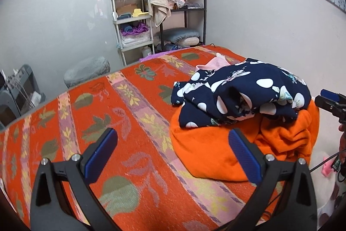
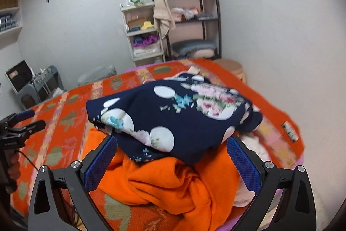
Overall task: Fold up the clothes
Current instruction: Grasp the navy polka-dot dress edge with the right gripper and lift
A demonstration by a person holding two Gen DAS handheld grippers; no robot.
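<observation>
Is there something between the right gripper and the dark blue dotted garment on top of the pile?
Nothing visible. The right gripper is open, directly before the navy dotted garment, which lies on the orange garment. The left gripper is off to the side.

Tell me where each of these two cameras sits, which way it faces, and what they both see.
Left wrist: rides the left gripper, open over the orange patterned bedspread, facing the clothes pile to its right; right gripper pokes in at the right edge.
Right wrist: rides the right gripper, open above the navy floral garment and orange garment; left gripper shows at left.
Shared: pile, bedspread, shelves.
</observation>
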